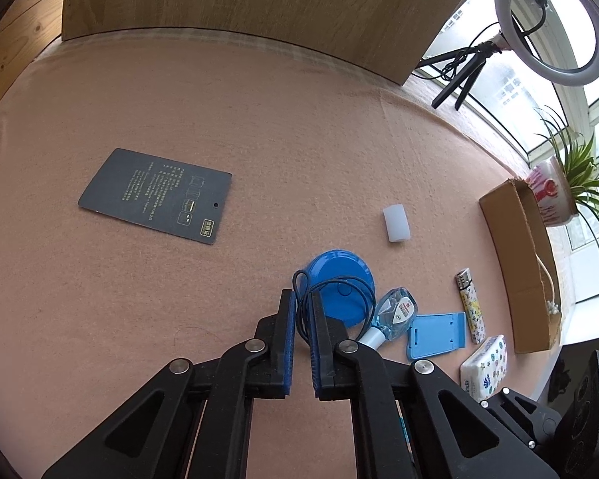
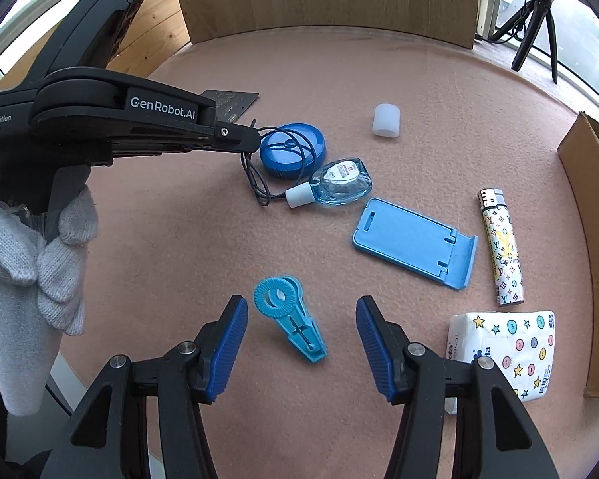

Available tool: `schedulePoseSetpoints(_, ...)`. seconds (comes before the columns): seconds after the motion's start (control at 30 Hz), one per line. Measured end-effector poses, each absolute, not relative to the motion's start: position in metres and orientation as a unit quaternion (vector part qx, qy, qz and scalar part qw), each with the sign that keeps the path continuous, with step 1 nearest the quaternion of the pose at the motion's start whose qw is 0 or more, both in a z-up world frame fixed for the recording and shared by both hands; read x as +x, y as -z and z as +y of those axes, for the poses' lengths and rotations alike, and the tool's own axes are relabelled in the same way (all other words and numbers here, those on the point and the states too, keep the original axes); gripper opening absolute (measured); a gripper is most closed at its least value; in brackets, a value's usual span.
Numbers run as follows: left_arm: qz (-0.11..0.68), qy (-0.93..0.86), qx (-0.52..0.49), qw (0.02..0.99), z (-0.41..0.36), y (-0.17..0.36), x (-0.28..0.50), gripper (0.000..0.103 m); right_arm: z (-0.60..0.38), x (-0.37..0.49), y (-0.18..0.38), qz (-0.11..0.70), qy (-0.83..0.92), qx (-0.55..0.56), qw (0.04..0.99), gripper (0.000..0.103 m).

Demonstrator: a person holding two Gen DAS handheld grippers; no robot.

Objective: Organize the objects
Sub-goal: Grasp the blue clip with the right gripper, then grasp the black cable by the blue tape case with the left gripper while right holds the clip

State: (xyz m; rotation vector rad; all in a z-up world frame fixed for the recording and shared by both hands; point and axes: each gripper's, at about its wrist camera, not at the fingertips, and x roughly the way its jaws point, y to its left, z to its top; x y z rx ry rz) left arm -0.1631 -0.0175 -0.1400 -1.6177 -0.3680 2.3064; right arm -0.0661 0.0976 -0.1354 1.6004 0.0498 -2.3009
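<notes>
Left gripper (image 1: pixel 302 311) is clamped on the thin black cord (image 1: pixel 299 299) looped over the blue round case (image 2: pixel 292 155), probably to lift it. Right gripper (image 2: pixel 301 319) hangs released above the blue clip (image 2: pixel 289 321) (box (image 2: pixel 595 215) waits nearby).

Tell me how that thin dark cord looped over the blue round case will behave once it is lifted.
The cord looks floppy: it lies in loose loops, so it will likely dangle. It probably weighs little. The left gripper is shut on one strand; the rest drapes over the blue round case, which may get dragged.
</notes>
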Motion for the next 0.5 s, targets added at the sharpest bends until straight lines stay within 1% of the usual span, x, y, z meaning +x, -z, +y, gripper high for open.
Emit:
schedulePoseSetpoints(0.03,-0.13,-0.803,-0.562,0.149,-0.02,0.139,-0.162,0.006,0.096,-0.067,0.137,0.021,0.807,0.565,0.168,0.047)
schedulePoseSetpoints(0.1,-0.133,-0.805,-0.559,0.146,-0.025,0.136,-0.159,0.005,0.093,-0.067,0.141,0.026,0.804,0.57,0.168,0.038)
schedulePoseSetpoints(0.13,-0.136,-0.806,-0.558,0.145,-0.028,0.135,-0.158,0.005,0.093,-0.068,0.142,0.027,0.802,0.573,0.17,0.035)
schedulePoseSetpoints(0.23,-0.142,-0.809,-0.553,0.141,-0.035,0.131,-0.152,0.005,0.094,-0.068,0.143,0.034,0.8,0.574,0.169,0.019)
schedulePoseSetpoints(0.3,-0.145,-0.811,-0.55,0.14,-0.038,0.127,-0.149,0.005,0.094,-0.068,0.142,0.035,0.801,0.573,0.17,0.014)
schedulePoseSetpoints(0.33,-0.147,-0.811,-0.548,0.14,-0.039,0.126,-0.147,0.005,0.096,-0.069,0.142,0.032,0.801,0.572,0.173,0.012)
schedulePoseSetpoints(0.5,-0.154,-0.816,-0.539,0.14,-0.044,0.116,-0.136,0.004,0.102,-0.066,0.139,0.023,0.806,0.565,0.173,0.012)
